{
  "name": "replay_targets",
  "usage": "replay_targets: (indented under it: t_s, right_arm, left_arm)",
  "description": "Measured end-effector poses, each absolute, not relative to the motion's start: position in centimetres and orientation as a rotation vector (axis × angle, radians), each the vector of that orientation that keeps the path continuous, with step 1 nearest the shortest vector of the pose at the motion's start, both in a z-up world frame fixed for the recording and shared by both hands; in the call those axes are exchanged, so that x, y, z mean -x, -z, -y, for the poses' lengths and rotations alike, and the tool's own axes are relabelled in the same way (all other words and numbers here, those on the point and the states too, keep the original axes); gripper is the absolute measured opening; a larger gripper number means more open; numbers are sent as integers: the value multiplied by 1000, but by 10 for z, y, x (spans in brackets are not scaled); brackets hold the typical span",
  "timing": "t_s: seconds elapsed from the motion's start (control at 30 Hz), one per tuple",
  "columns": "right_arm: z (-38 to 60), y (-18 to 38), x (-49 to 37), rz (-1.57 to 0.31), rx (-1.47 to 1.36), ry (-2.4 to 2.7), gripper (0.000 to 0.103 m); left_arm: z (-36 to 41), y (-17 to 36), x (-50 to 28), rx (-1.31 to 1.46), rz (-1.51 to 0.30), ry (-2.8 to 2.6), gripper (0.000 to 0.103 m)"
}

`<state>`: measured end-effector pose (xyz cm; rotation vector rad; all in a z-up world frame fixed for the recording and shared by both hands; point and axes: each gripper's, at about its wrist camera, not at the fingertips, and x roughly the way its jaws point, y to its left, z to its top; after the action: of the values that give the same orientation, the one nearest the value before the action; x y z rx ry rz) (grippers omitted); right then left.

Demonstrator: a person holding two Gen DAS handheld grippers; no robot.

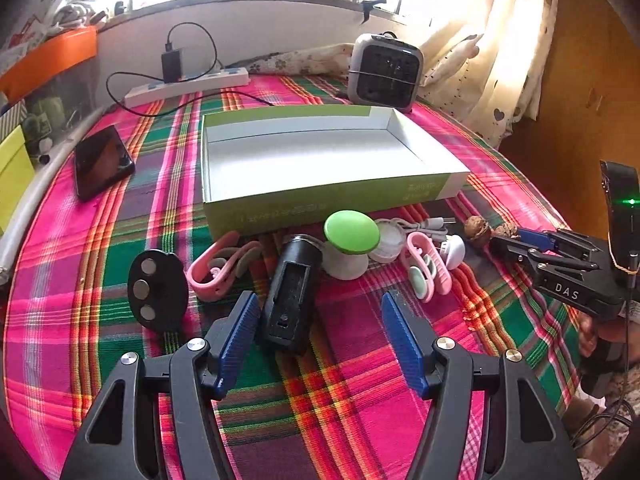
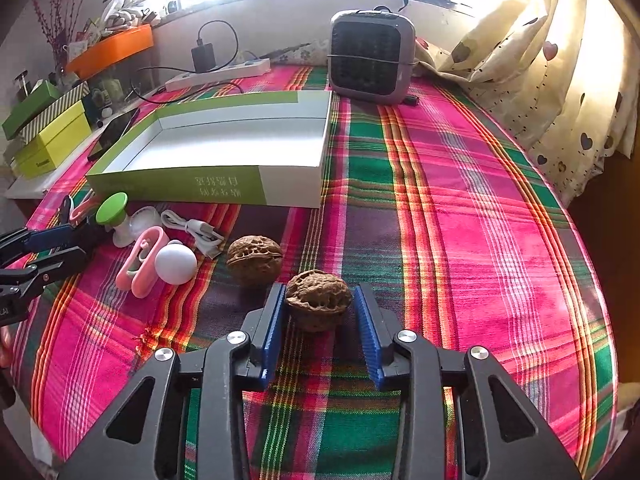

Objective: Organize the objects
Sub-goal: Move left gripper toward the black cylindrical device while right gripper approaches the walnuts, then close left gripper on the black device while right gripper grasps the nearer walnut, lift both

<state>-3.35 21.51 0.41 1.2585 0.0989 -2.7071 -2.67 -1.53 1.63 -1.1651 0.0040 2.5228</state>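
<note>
Bracketing the near walnut [image 2: 318, 300], the right claw [image 2: 320, 320] has its blue pads on either side of the shell: the left pad looks to touch it, the right pad shows a thin gap, so I judge the grip not yet firm. No earlier view to compare. The walnut sits on the plaid cloth [image 2: 460, 208] of the table, near edge, with a second walnut [image 2: 254, 255] just beyond it to the left.

The left claw [image 1: 316, 336] stands open and holds nothing; it hangs over the black cylindrical holder [image 1: 291, 292], whose near end lies between the pads, closer to the left one.

Green-sided tray box [image 2: 208, 190] lies far-left of the walnuts, open side up, interior bare. Judgement: it is the collecting bin, set close behind the clutter for short carries.

Remaining loose items line its near wall: green-topped stand [image 1: 351, 236], pink clips [image 1: 218, 270], white ball [image 2: 176, 266], white cable [image 2: 192, 230].
</note>
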Motion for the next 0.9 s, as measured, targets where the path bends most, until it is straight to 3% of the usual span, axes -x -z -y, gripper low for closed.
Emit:
replay_targets:
  t_s: [0.7,0.9]
  right_arm:
    - [-205,-5,26,-63,-1243,2640,33]
    - [-202,-5,28,-62,-1244,2631,33]
  left_arm:
    - [18,-7,49,1283,-9,-2592,59]
    - [16,-7,52,1287,-30,-2608,45]
